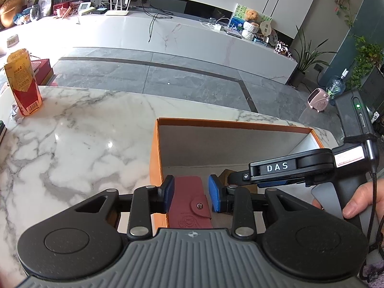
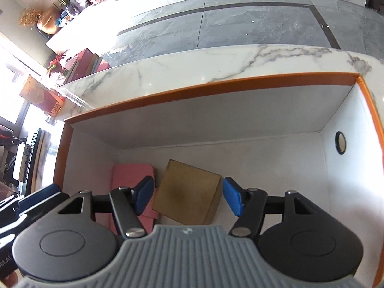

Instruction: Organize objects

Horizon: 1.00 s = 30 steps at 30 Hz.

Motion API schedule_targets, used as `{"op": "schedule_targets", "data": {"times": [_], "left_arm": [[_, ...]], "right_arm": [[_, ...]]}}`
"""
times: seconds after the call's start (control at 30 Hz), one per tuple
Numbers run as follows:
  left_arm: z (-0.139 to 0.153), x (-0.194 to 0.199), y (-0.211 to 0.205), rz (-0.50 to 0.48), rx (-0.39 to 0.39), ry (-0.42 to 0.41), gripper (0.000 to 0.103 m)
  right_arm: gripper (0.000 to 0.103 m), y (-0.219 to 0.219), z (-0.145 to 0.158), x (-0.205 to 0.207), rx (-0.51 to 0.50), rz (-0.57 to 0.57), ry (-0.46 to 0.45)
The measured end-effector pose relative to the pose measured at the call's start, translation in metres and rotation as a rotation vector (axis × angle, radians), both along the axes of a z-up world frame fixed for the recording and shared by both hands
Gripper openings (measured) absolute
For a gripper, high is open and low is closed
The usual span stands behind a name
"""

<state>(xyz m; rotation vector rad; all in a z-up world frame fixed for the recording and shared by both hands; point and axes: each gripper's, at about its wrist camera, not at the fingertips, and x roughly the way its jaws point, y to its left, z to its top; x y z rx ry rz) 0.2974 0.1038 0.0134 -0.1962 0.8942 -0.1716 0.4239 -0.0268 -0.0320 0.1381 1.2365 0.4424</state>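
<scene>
An orange box (image 1: 153,144) with white inner walls stands on the marble table; it also shows in the right wrist view (image 2: 216,84). A pink wallet (image 1: 189,201) with a snap lies on its floor, also in the right wrist view (image 2: 132,175). My left gripper (image 1: 191,193) is open, its blue pads either side of the wallet with a gap. A tan flat box (image 2: 189,194) lies beside the wallet. My right gripper (image 2: 188,198) is open above it, pads apart from its edges. The right gripper's body (image 1: 288,170) reaches into the box from the right.
A red and yellow carton (image 1: 22,81) stands on the marble table (image 1: 84,144) at the far left, with crumpled paper (image 1: 15,116) beside it. A dark round hole (image 2: 340,142) is in the box's right wall. Grey floor lies beyond the table edge.
</scene>
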Motion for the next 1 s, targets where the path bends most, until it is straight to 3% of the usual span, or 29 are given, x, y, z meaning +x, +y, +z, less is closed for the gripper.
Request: {"op": "schedule_targets", "data": {"times": [0.2, 0.57, 0.7, 0.8, 1.0], "left_arm": [[-0.002, 0.002, 0.0, -0.009, -0.003, 0.004, 0.037], [-0.004, 0.002, -0.004, -0.035, -0.009, 0.006, 0.023], [-0.008, 0.003, -0.005, -0.055, -0.034, 0.023, 0.014], [-0.008, 0.002, -0.006, -0.05, -0.031, 0.022, 0.014], [0.005, -0.009, -0.006, -0.05, -0.025, -0.005, 0.014]], "right_arm": [[0.062, 0.01, -0.013, 0.005, -0.029, 0.001, 0.025], [0.061, 0.013, -0.014, -0.016, -0.021, 0.069, 0.053], [0.058, 0.014, -0.013, -0.017, -0.03, 0.062, 0.05], [0.059, 0.014, -0.014, -0.016, -0.017, 0.054, 0.057], [0.061, 0.012, -0.006, -0.027, -0.049, 0.063, -0.017]]}}
